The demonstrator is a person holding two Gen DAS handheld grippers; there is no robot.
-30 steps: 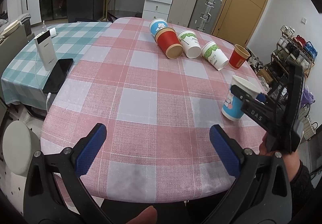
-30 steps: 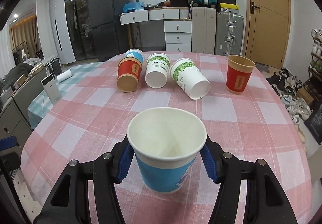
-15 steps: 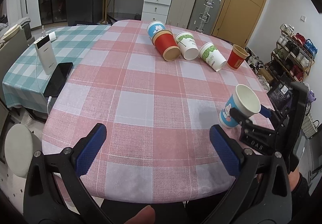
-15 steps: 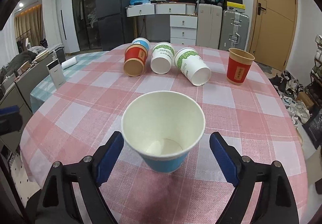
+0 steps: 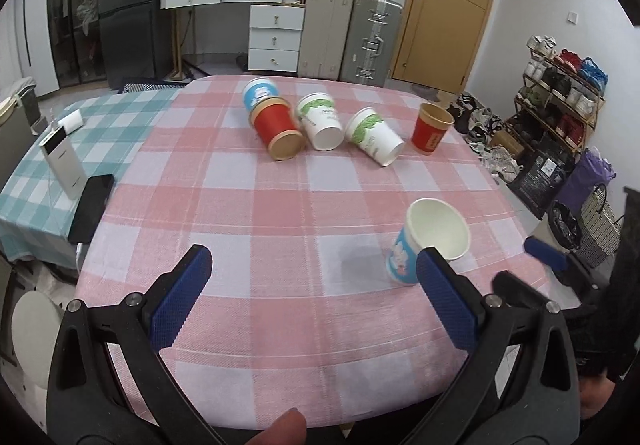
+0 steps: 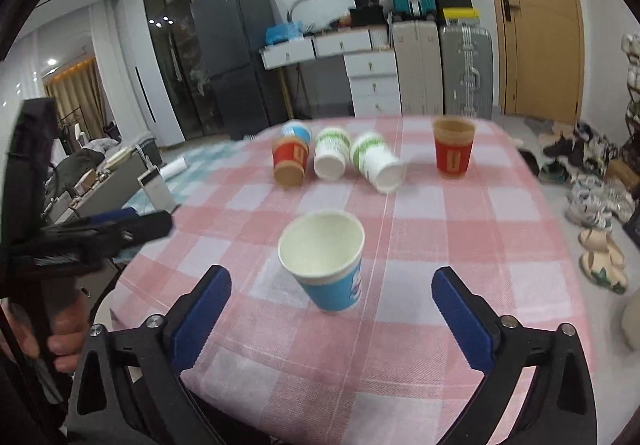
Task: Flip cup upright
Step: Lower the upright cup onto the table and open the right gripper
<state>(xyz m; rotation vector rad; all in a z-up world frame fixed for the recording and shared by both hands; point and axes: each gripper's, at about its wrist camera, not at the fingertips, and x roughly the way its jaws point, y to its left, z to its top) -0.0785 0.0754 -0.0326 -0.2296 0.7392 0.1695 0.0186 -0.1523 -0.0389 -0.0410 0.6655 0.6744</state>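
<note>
2 cups already stand mouth-up on the pink checked tablecloth (image 6: 460,245): the blue cup (image 6: 326,265) near the front edge and a red cup (image 6: 454,151) farther back on the right. The right gripper (image 6: 332,309) sits just behind the blue cup with its jaws spread wide and nothing between them; neither blue pad touches the cup. The left gripper (image 5: 312,297) hovers low over the near edge of the table, jaws equally wide and empty.

4 cups lie tipped in a cluster at the far side: a red lying cup (image 6: 290,163), a blue one behind it (image 6: 296,131), and 2 white-and-green ones (image 6: 332,157) (image 6: 376,165), the rightmost nearest the right gripper. I'd judge that one the sensible next target. To do it well, come in across its side wall near the middle, close gently so the paper doesn't crush, lift slightly before rotating, and set it down clear of its neighbours, which touch or nearly touch and could roll.
</note>
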